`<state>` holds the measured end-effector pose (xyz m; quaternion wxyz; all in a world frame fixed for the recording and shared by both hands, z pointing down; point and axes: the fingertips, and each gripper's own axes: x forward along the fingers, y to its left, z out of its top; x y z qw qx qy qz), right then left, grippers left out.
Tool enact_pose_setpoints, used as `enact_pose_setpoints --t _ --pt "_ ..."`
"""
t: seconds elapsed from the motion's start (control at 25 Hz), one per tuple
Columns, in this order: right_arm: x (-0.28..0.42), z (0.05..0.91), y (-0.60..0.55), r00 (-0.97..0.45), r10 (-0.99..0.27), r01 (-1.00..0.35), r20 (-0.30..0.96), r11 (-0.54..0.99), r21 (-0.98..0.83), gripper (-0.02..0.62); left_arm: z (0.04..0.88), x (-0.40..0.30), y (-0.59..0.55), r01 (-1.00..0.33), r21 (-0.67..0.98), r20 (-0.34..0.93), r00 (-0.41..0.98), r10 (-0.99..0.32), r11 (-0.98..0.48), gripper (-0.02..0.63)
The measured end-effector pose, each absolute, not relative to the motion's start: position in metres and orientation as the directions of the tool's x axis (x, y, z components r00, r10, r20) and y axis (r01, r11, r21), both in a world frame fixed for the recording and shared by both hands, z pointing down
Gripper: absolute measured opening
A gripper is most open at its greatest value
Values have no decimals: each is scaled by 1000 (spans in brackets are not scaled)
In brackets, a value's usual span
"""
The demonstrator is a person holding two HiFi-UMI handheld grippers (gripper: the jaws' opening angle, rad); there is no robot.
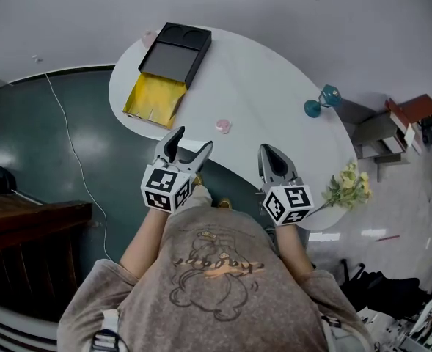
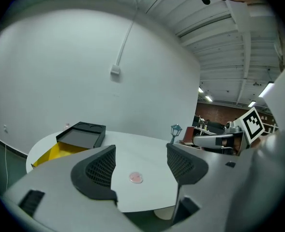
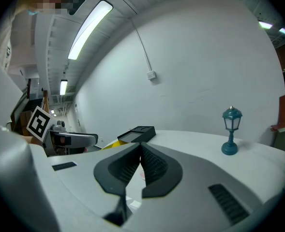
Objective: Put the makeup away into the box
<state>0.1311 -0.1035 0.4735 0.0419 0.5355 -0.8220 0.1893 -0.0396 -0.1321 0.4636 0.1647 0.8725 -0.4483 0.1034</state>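
Note:
A small round pink makeup compact [image 1: 223,125] lies on the white oval table [image 1: 274,79] near its front edge. At the far left of the table stands a black box [image 1: 175,52] with a yellow tray [image 1: 153,98] in front of it. My left gripper [image 1: 192,141] hovers at the table's front edge with its jaws open and nothing between them. In the left gripper view the compact [image 2: 135,178] shows beyond the gap of that gripper [image 2: 141,151]. My right gripper [image 1: 268,151] is shut on nothing, to the right of the compact. In its own view, that gripper [image 3: 141,146] faces the box [image 3: 137,133].
A small blue lamp figure [image 1: 320,103] stands on the table's right side, and yellow flowers [image 1: 348,184] lie at its right front edge. A white cable [image 1: 69,138] runs across the dark floor at left, beside dark wooden furniture [image 1: 25,218].

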Motion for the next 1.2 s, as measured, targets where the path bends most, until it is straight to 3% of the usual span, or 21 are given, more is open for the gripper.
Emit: enact_pose_setpoints --t 1.2 --pt "197 480 -95 -173 -933 -965 315 97 -243 5 611 42 -193 -657 133 585 656 -477 -742 337"
